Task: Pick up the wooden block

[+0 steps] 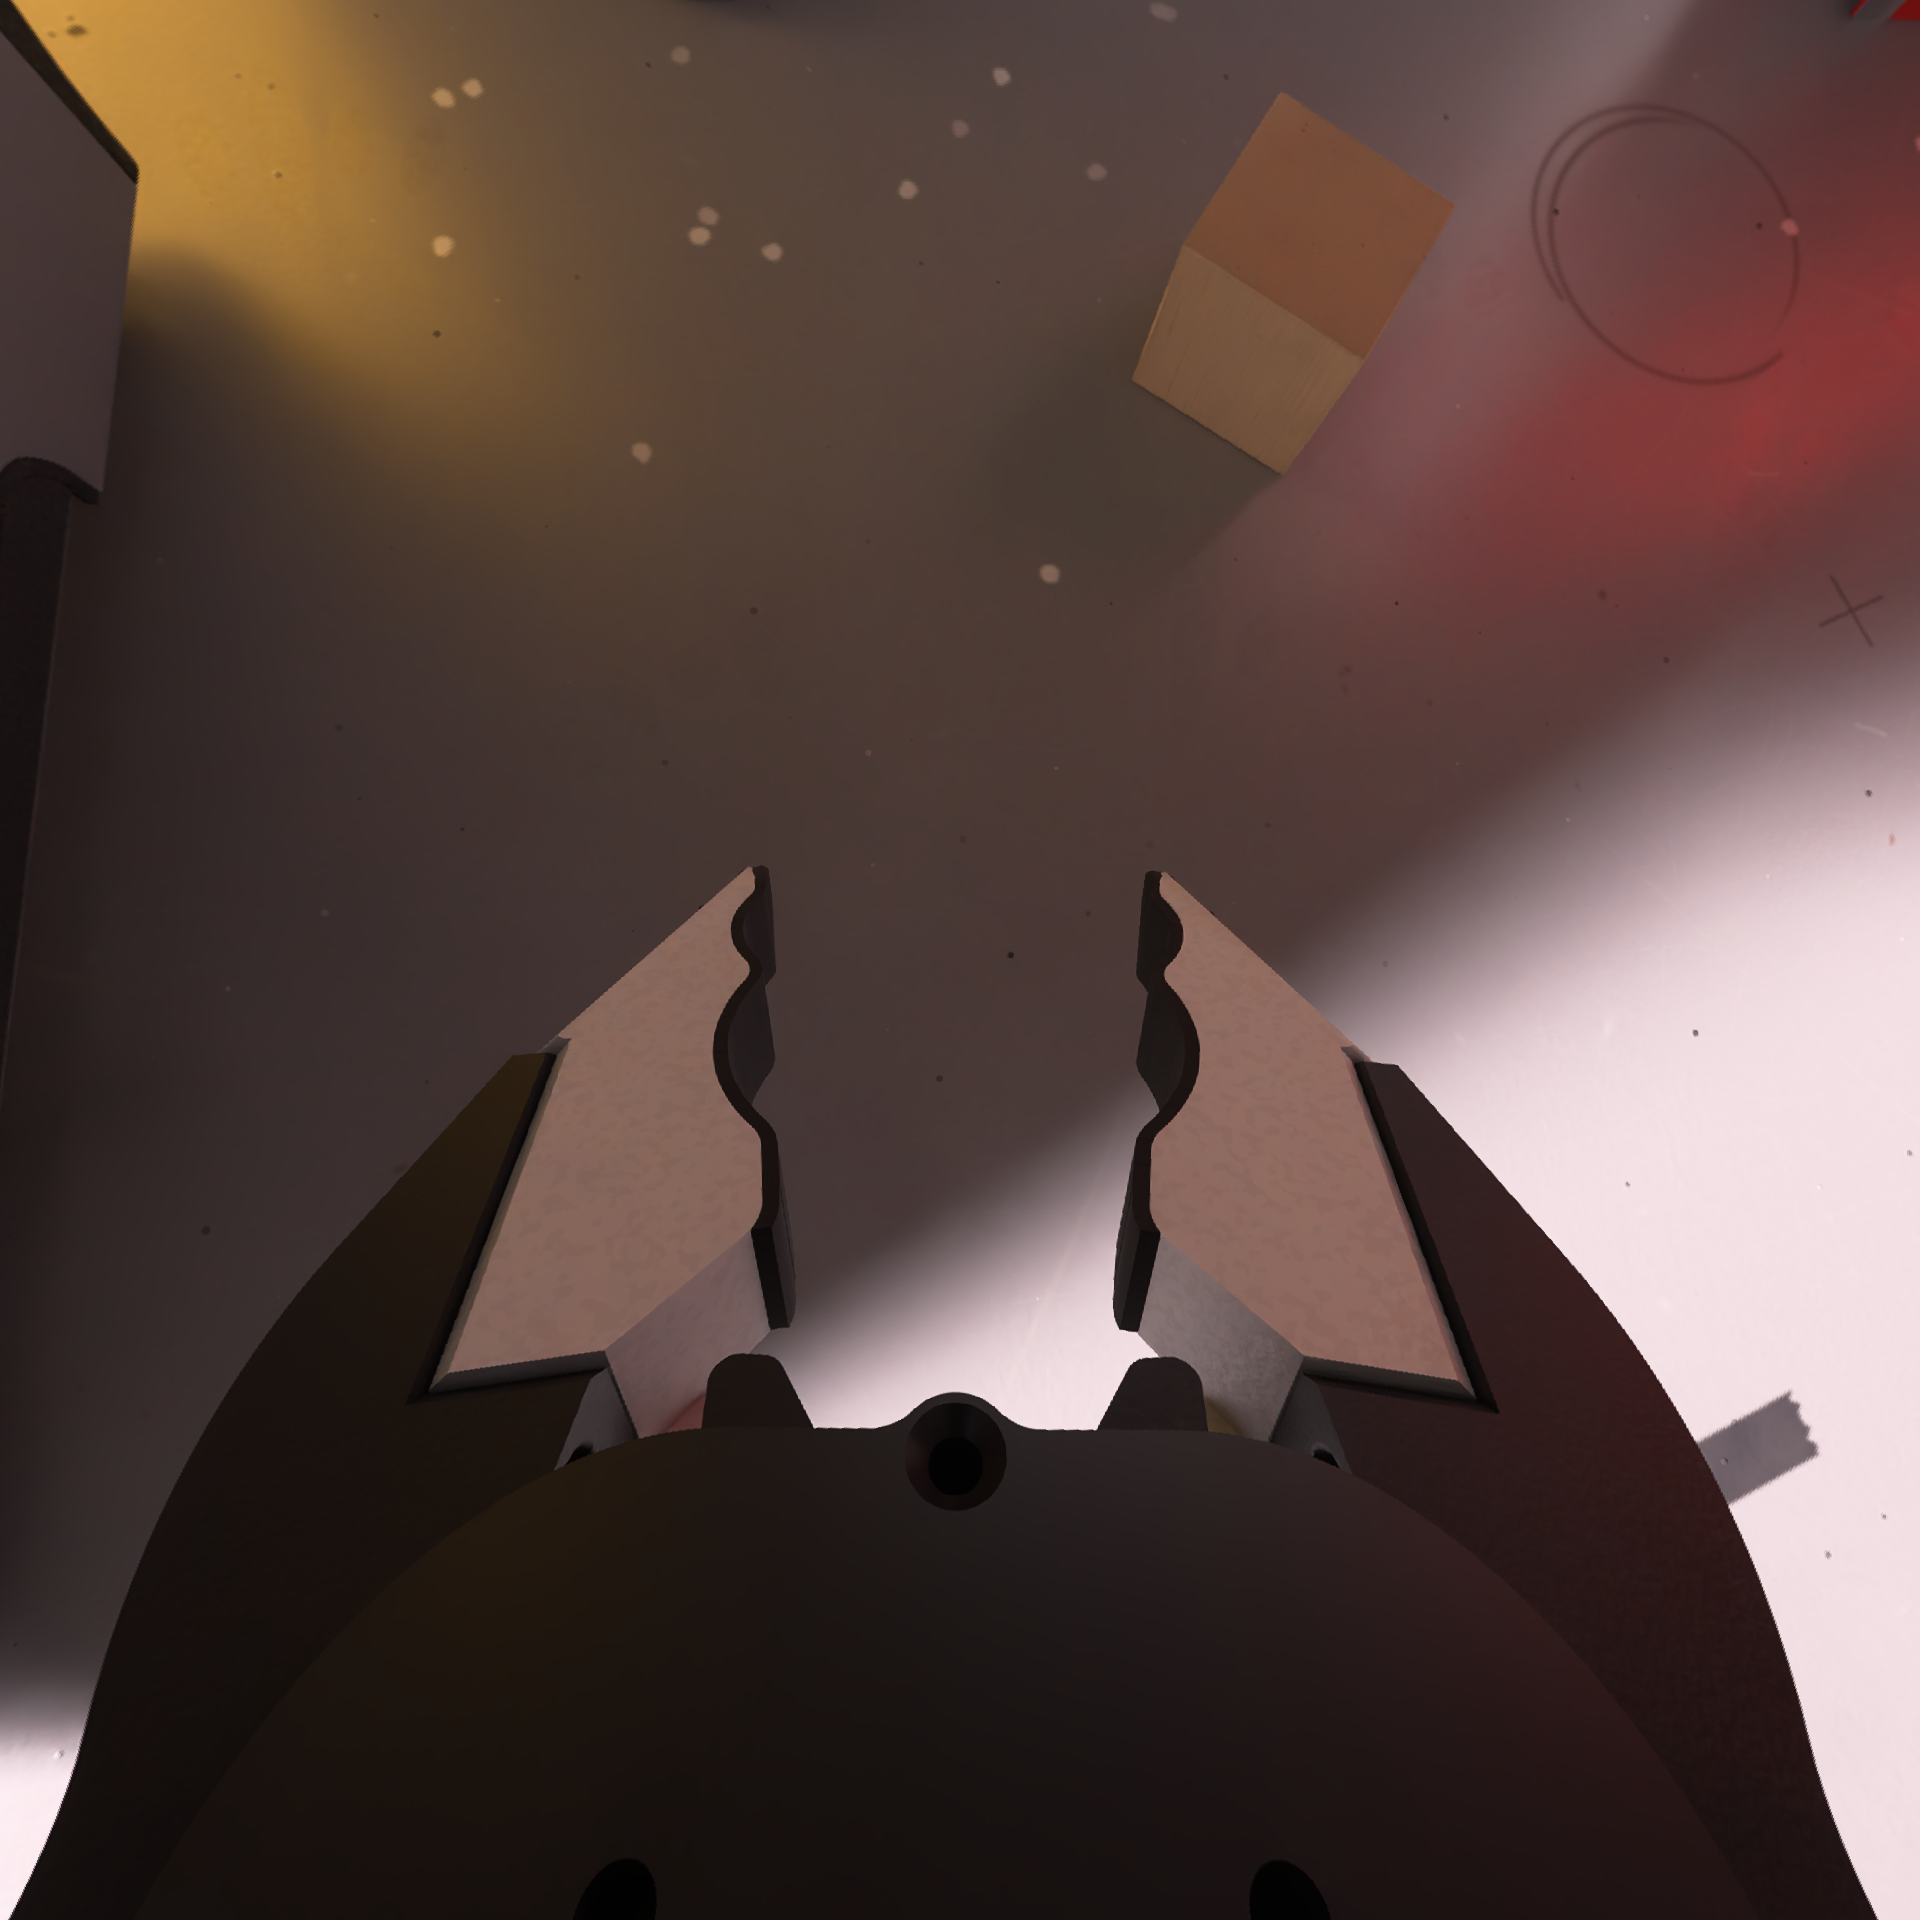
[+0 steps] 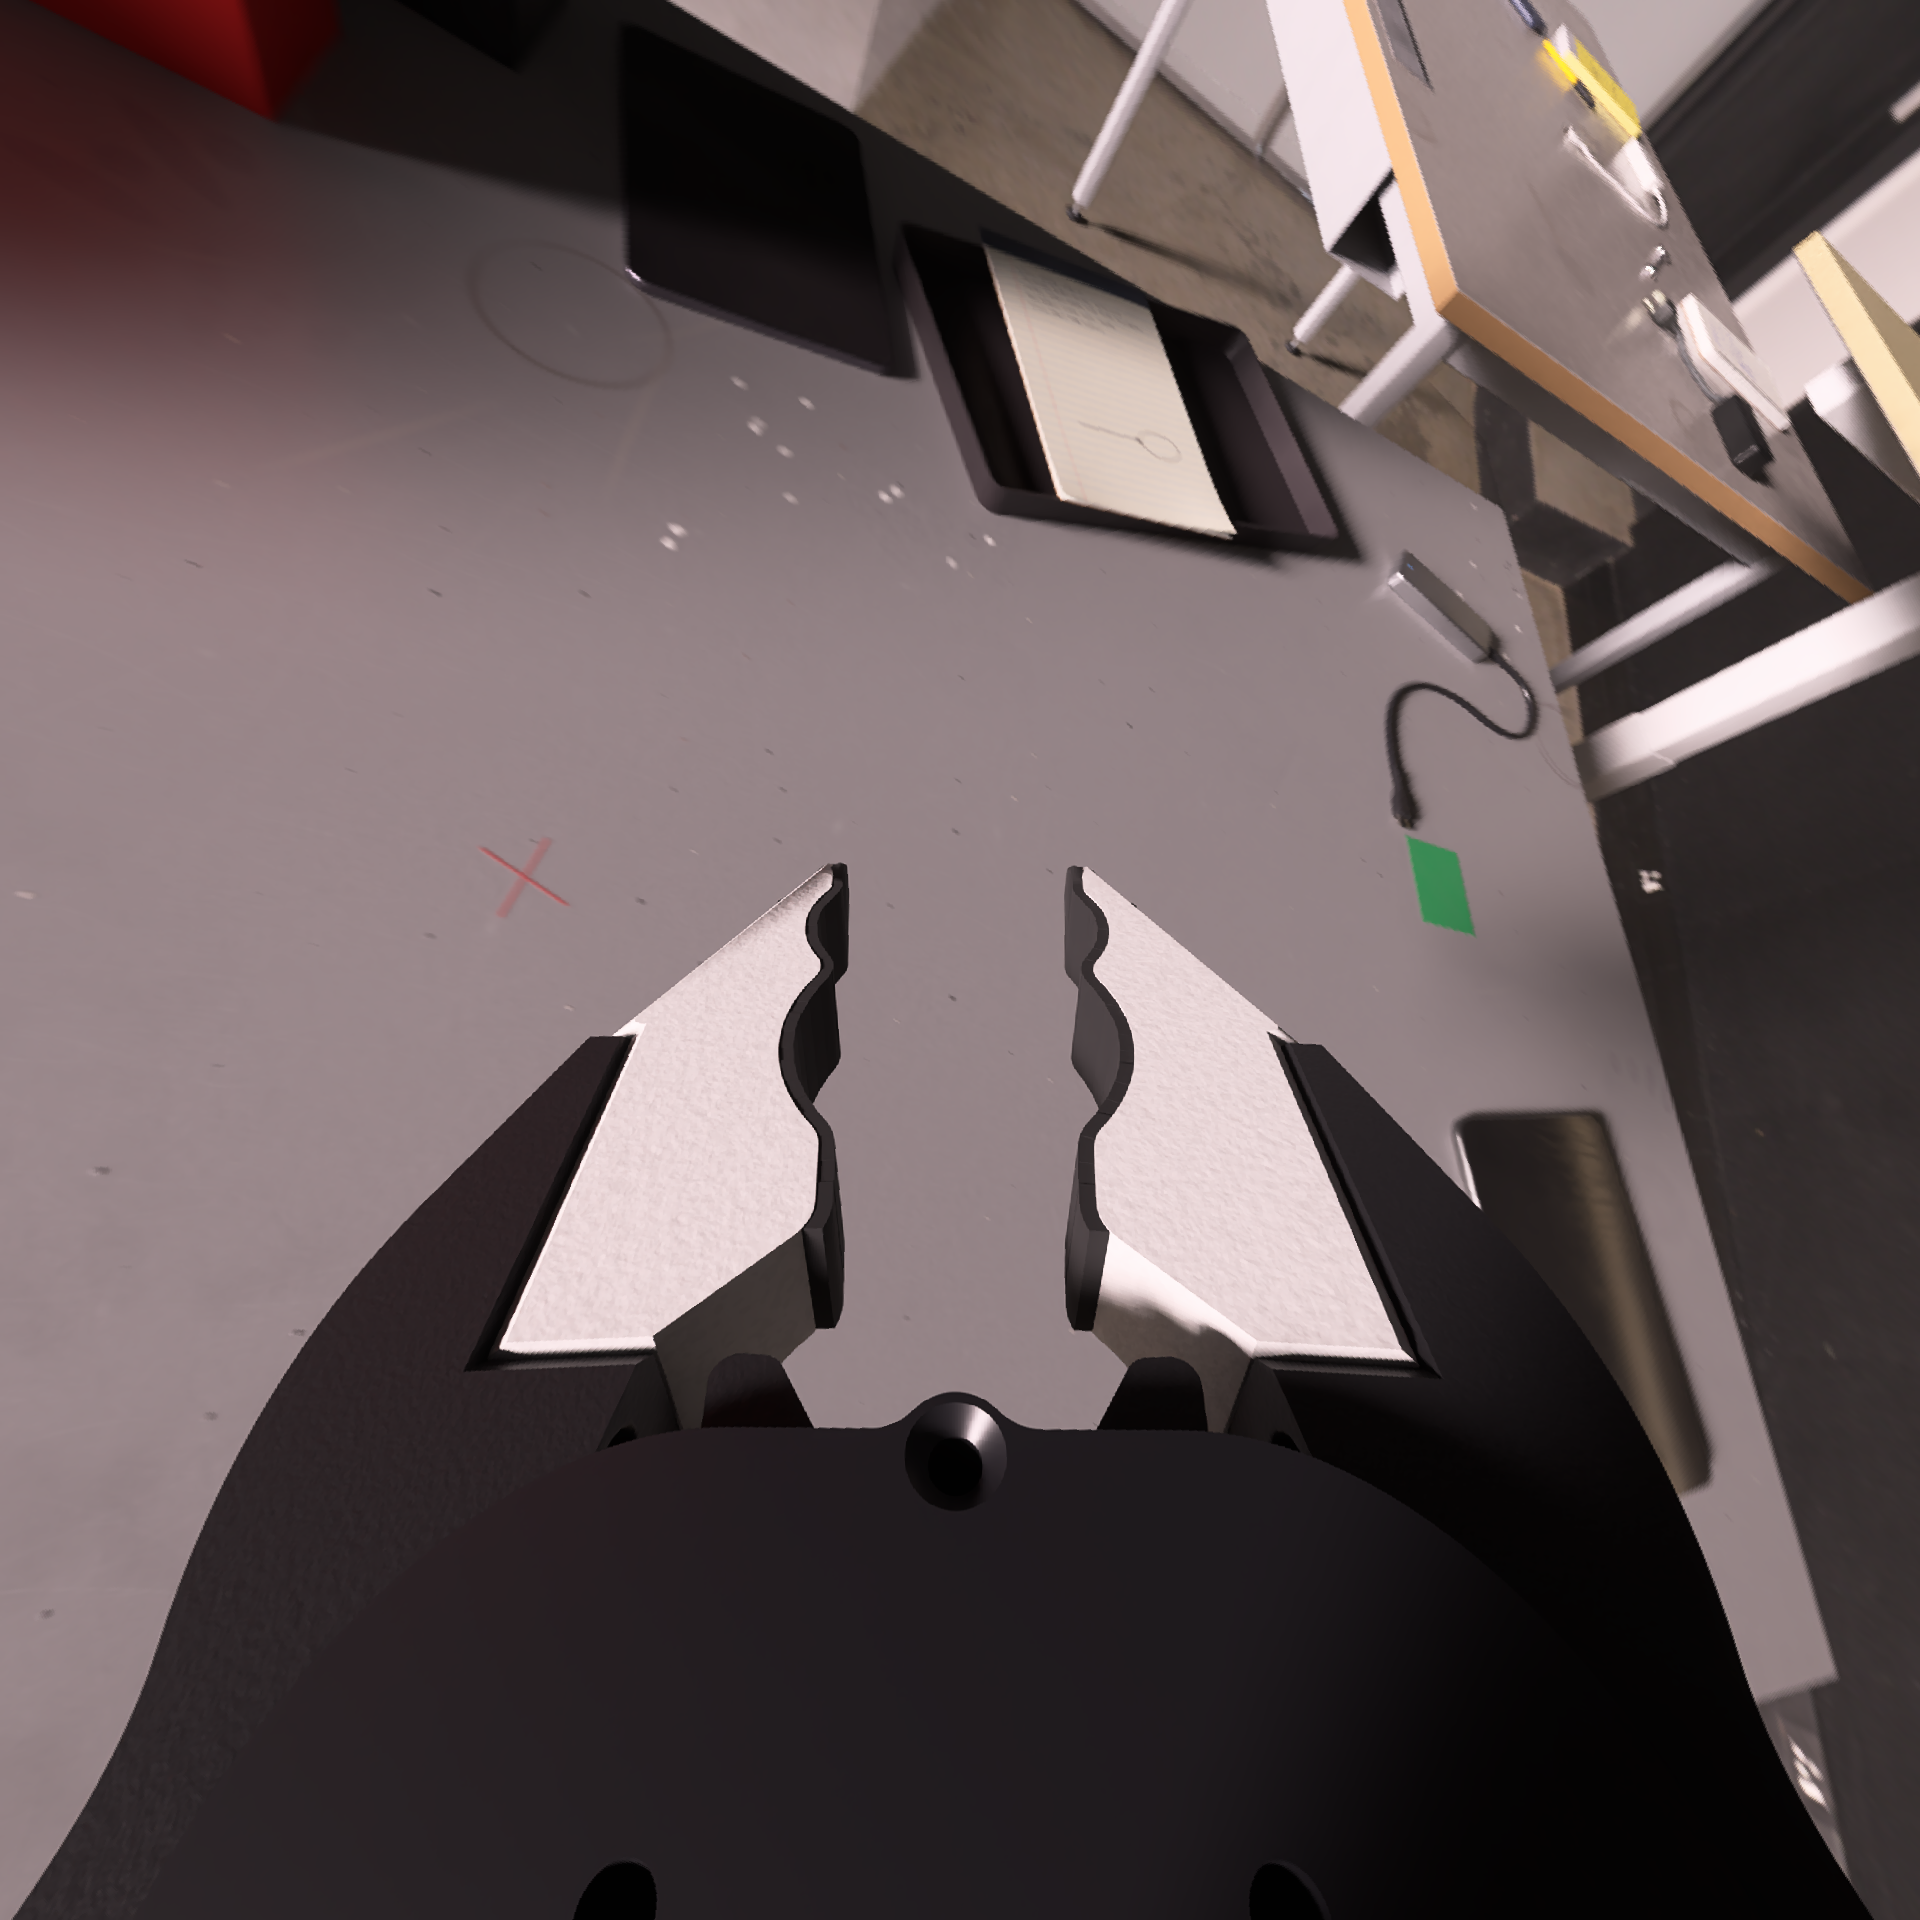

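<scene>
A light wooden block [image 1: 1288,281], a cube turned corner-on, rests on the grey table in the left wrist view, ahead and to the right of my left gripper [image 1: 956,883]. The left gripper is open and empty, well short of the block. My right gripper [image 2: 956,878] is open and empty above bare table. The block does not show in the right wrist view.
A dark tray with a lined notepad [image 2: 1112,395] and a black pad [image 2: 748,197] lie ahead of the right gripper. A cable with adapter [image 2: 1455,665], a green card [image 2: 1439,883] and a dark cylinder [image 2: 1579,1288] lie near the right table edge. A pale box [image 1: 62,260] stands far left.
</scene>
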